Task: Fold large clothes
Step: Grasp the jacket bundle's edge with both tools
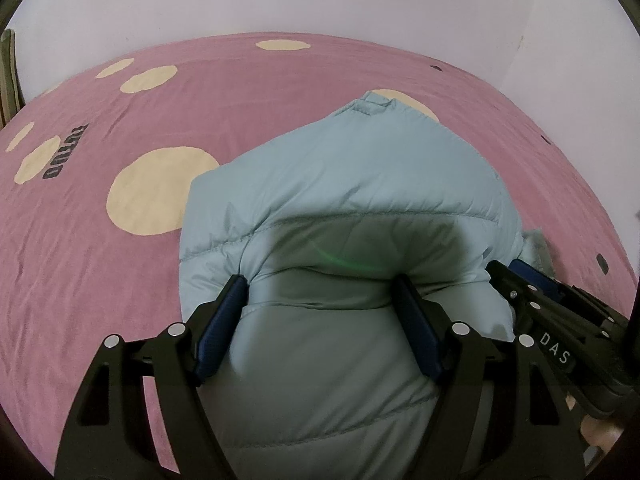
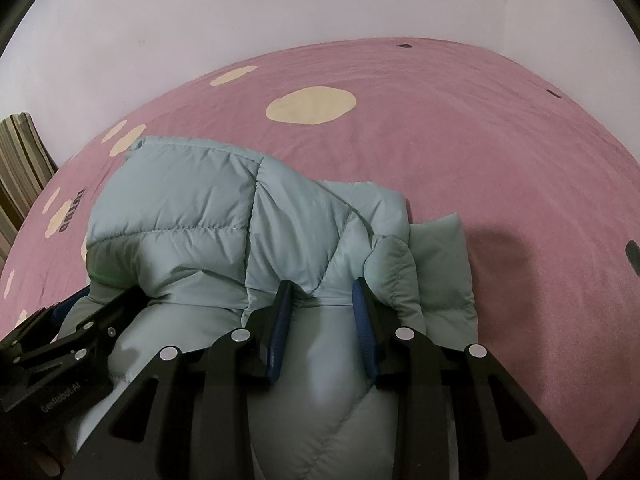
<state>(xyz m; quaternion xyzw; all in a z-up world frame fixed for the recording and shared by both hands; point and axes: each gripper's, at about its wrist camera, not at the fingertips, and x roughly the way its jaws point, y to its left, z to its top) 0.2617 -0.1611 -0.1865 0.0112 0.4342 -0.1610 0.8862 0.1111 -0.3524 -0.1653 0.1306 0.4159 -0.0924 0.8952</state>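
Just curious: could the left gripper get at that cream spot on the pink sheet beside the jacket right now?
Probably not right away: the left gripper has the puffy jacket bulging between its fingers. The cream spot itself lies uncovered.

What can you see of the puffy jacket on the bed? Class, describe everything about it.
The jacket is pale blue-green, quilted in stitched, padded panels of smooth, slightly shiny fabric. It lies bunched and partly folded on the pink bedspread with cream spots. A flat padded part sticks out on the right wrist view's right side. The right gripper pinches a bulging fold; the left gripper straddles a wider fold, and whether its pads press cannot be told.
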